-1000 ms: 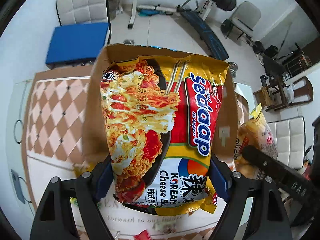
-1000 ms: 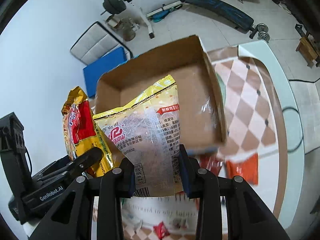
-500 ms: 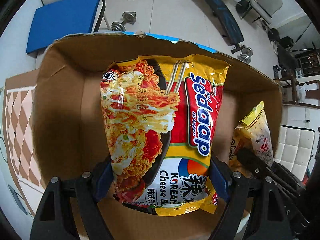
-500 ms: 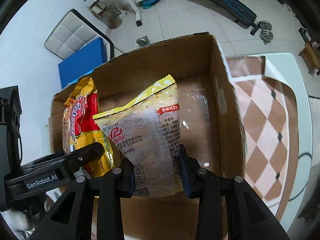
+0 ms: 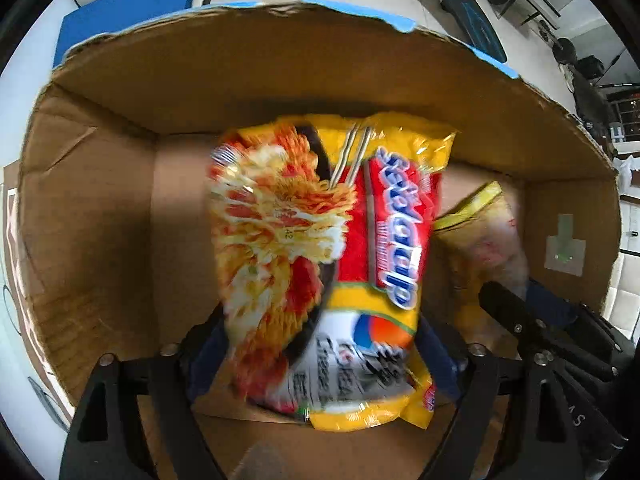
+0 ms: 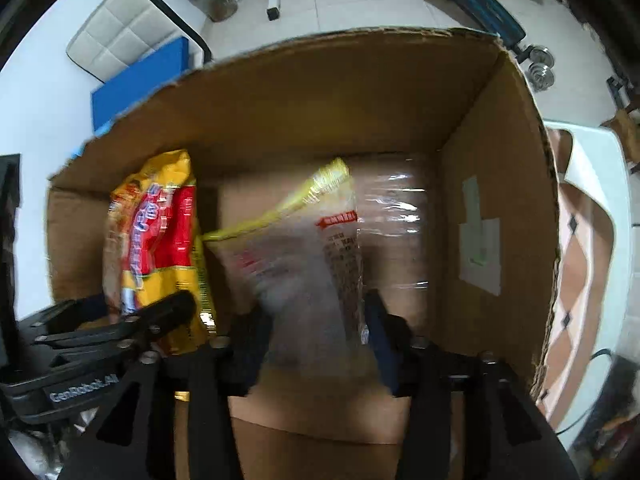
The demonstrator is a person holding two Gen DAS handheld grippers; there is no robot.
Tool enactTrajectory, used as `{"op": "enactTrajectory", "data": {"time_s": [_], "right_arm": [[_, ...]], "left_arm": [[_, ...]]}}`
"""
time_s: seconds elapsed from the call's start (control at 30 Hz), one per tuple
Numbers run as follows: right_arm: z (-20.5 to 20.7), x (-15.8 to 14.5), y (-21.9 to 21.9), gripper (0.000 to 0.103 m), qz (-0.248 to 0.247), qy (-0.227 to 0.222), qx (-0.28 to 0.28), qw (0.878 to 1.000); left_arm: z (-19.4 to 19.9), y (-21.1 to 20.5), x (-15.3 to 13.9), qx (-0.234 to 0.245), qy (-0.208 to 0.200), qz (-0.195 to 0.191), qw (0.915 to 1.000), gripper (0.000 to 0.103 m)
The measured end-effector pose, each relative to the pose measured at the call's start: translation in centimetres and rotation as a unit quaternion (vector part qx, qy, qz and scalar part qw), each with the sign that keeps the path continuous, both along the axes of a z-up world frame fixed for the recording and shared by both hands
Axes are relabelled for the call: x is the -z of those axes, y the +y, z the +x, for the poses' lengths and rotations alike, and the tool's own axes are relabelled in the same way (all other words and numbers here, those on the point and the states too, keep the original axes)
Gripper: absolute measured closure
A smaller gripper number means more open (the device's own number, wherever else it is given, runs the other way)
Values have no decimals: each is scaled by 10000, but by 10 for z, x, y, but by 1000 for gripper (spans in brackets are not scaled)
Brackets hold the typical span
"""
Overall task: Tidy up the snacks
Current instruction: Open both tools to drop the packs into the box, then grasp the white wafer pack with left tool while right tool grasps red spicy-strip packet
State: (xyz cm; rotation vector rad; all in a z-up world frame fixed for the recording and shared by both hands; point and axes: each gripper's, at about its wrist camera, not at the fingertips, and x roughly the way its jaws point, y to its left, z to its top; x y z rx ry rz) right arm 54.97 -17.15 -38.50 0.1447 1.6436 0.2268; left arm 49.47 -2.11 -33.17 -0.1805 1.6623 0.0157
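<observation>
The floor (image 6: pixel 360 4) is of pale square tiles and looks bright, with an even light. A chair with a white quilted cushion (image 6: pixel 120 34) stands at the upper left in the right wrist view, just beside a flat blue pad (image 6: pixel 136 84). Near it lies a dark blue padded exercise bench (image 6: pixel 472 0), and a small metal dumbbell (image 6: pixel 540 68) rests on the tiles. The bench has a brown and cream diamond-pattern cloth (image 6: pixel 576 264).
</observation>
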Motion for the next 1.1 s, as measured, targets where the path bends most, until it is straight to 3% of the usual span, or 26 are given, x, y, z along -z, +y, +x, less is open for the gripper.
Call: {"op": "enactTrajectory", "data": {"time_s": [0.1,0.27,0.5,0.6,0.83,1.1], "right_arm": [[0,3,-1,42,-57,82,-112,9999],[-6,-5,3,12,-84,58,-314,9995],[-26,-41,-1,11,-330,-431,-484,9974],[-38,-60,-11,11,-345,-646,-405,9965],[-103,-137,8,10,-263,-1028,-177,9942],[-181,-165,3,10,117,-1017,117,9947]], "left_arm": [[-4,1,-9,-73,-95,29,9999,12],[-19,1,-30,-75,-338,99,9994,4],[-57,-12,-75,4,-791,131,9968,4],[-67,2,-92,-31,-956,63,9954,4],[-108,7,-135,-59,-1390,99,9902,4],[-182,13,-156,-269,-1522,26,9880,4]]}}
